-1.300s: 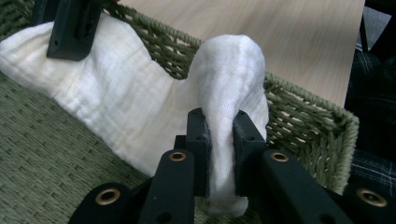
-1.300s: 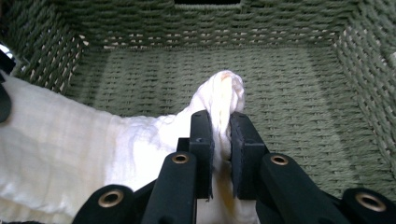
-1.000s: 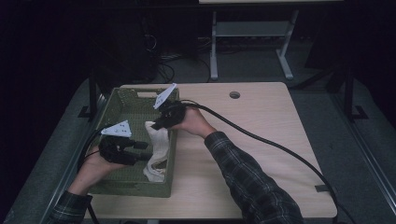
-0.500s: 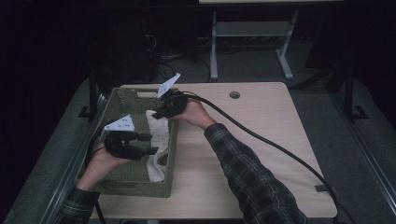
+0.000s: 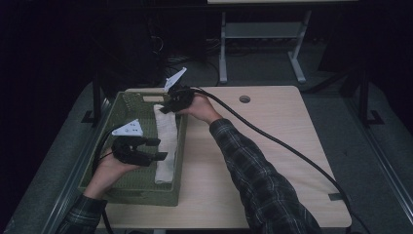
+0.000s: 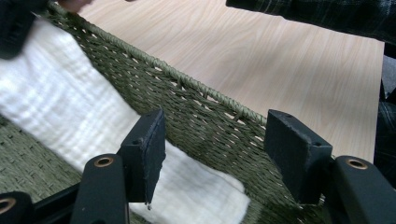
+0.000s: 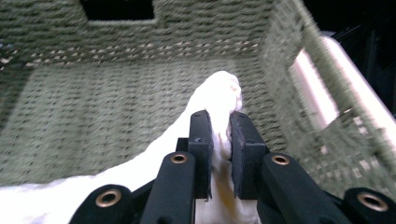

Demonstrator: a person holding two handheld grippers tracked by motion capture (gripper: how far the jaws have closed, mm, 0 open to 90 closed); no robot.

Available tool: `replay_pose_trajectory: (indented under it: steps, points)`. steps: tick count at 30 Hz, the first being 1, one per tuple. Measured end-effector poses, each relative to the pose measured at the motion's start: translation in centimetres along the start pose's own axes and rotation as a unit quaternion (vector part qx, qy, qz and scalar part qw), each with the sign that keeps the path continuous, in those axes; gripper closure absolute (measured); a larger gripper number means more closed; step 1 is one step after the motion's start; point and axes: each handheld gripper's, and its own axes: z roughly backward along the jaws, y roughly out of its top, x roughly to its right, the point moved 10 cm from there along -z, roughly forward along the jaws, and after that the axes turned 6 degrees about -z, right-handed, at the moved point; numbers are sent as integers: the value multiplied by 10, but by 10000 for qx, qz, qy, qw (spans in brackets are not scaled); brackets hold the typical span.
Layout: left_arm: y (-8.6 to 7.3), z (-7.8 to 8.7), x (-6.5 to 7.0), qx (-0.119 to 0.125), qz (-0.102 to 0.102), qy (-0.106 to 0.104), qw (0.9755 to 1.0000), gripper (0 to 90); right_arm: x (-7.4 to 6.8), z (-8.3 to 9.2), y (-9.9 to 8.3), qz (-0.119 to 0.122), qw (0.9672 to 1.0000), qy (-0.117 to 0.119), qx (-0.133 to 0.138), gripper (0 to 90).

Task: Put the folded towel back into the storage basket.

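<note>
Because the cloth (image 5: 165,141) is soft, thin and light, it will likely sag and fold wherever it is unsupported, so a pinch on an end or a corner should serve better than a grab at the middle. It lies stretched lengthwise in the basket (image 5: 127,183), along the right wall, left of centre in the high view. Its far end is bunched between the closed jaws of the right gripper (image 7: 219,135), at centre frame in the right gripper view, and lifted a little off the basket floor. Its near end lies flat at the bottom of the left gripper view, just below the left gripper (image 6: 212,154), whose jaws have just been opening and now stand apart with nothing between their pads but the basket wall beyond. The weave looks grippy rather than slippery, and nothing about it seems fragile. Counted: one cloth, one basket, two grippers, one table (image 5: 272,161), whose pale top takes the middle of the high view.
</note>
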Motion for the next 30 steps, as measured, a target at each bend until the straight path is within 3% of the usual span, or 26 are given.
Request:
replay_pose_trajectory:
  steps: [5,10,19,30]
  points:
    - [0,-4,0,12,52,-20,10000,380,11,0,-6,-12,9998,-138,-111,785]
    - [2,-8,1,46,68,-39,10000,377,21,2,-8,-175,9994,-263,-124,638]
    - [16,-13,3,104,92,-52,9999,355,23,34,3,-360,9987,-319,152,487]
    - [46,-30,12,-3,21,93,10000,306,18,75,-13,-383,9987,-292,155,461]
